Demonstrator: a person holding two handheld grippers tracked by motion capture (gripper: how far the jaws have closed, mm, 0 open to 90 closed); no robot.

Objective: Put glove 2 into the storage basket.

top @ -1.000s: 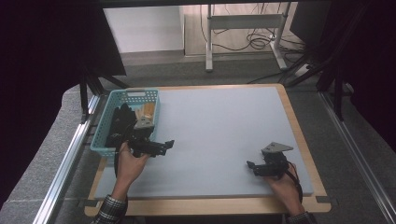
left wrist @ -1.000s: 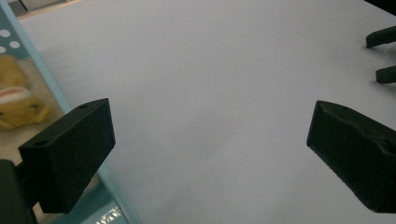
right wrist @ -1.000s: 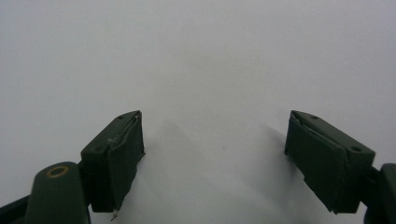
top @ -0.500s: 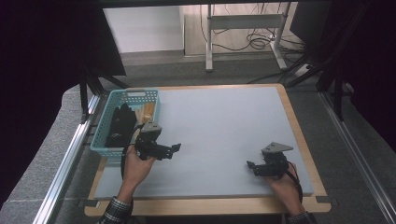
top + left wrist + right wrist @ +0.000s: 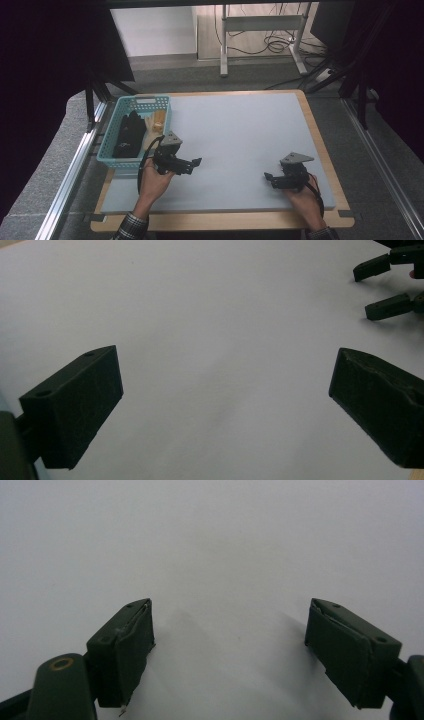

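My left gripper (image 5: 196,165) is open over the grey mat, just right of the teal basket (image 5: 111,155), with nothing between its wide-apart jaws (image 5: 225,405). My right gripper (image 5: 269,179) rests low on the mat near the front right, also open and empty (image 5: 227,645). The basket holds a black folded item (image 5: 129,134) and a pale tan object (image 5: 156,124). In the left gripper view the right gripper's two fingertips (image 5: 372,267) appear at the top right.
The grey mat (image 5: 240,135) lies on a wood-edged board (image 5: 320,135). A metal rail (image 5: 67,175) runs along the left side, another along the right. A white stand (image 5: 260,22) and cables sit on the floor beyond.
My left gripper has come out of the basket area and moved right and forward onto the mat. The right gripper has stayed in place.
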